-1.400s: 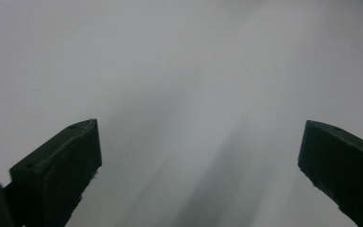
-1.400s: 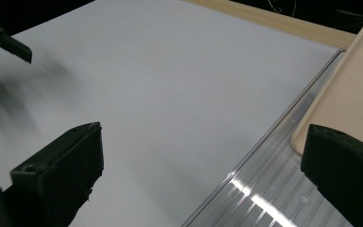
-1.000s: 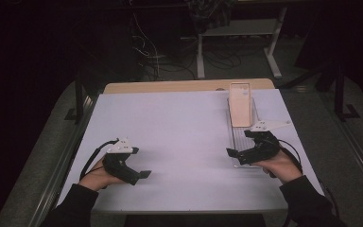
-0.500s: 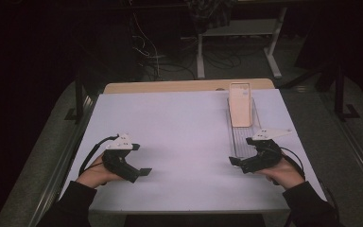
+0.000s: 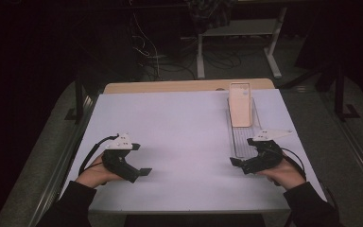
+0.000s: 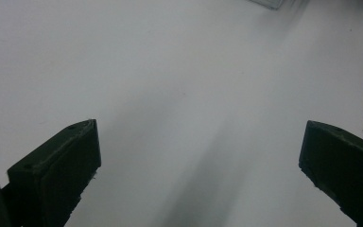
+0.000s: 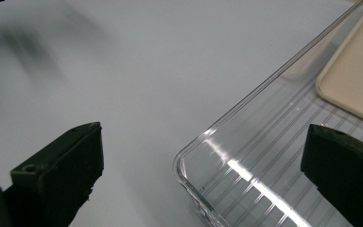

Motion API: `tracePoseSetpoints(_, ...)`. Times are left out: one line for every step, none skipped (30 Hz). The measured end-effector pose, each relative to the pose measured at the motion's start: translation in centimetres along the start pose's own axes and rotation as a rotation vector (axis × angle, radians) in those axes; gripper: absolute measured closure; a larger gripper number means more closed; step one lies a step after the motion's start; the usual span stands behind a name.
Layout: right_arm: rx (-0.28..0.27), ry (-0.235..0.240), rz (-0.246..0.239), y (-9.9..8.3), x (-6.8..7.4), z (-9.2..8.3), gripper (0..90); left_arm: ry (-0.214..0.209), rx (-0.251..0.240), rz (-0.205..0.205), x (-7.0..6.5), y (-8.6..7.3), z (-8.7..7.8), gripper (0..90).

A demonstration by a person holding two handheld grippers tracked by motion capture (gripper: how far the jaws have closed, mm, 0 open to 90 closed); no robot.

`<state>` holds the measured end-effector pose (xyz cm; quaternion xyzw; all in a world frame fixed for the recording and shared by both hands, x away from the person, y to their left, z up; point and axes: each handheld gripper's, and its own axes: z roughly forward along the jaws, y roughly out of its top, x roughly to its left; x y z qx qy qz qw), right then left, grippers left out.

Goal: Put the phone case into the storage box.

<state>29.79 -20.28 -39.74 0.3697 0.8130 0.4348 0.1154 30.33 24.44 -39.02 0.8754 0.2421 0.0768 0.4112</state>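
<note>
on the white table (image 5: 184, 127), a clear ribbed tray (image 5: 240, 137) lies toward 2 o'clock, holding a beige flat case (image 5: 240, 105) at its far end. the right gripper (image 5: 236, 163) sits low at 4 o'clock, jaws spread wide, the tray's near corner (image 7: 189, 165) between them, untouched. the left gripper (image 5: 144, 171) rests at 8 o'clock, jaws spread over bare table (image 6: 170, 71).
</note>
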Motion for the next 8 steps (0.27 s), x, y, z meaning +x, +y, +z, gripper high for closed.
tracePoseSetpoints(0.0,0.0,0.0,0.0,0.01,0.0,0.0,0.0,0.0,-0.001,-0.01,-0.01,0.01,0.0)
tracePoseSetpoints(0.001,0.0,-0.004,-0.01,0.01,0.02,0.0,0.0,-0.001,-0.003,-0.02,-0.02,0.03,0.0)
tracePoseSetpoints(0.0,0.001,-0.005,-0.01,0.01,0.02,0.0,0.0,-0.002,-0.003,-0.02,-0.02,0.03,0.0)
tracePoseSetpoints(0.001,0.001,-0.005,-0.01,0.01,0.02,0.0,0.0,0.0,0.0,-0.01,-0.03,0.03,0.0)
tracePoseSetpoints(0.0,0.001,-0.004,0.0,0.02,0.02,0.0,-0.001,0.0,-0.001,-0.02,-0.03,0.04,0.0)
tracePoseSetpoints(-0.001,0.0,-0.003,0.0,0.03,0.02,0.0,-0.001,0.0,-0.006,-0.05,-0.05,0.06,0.0)
tracePoseSetpoints(-0.001,0.002,-0.001,0.01,0.05,0.0,0.0,-0.001,0.0,-0.005,-0.04,-0.05,0.07,0.0)
tracePoseSetpoints(-0.003,0.001,-0.003,0.02,0.07,-0.02,0.0,-0.001,0.0,-0.005,-0.02,-0.06,0.07,0.0)
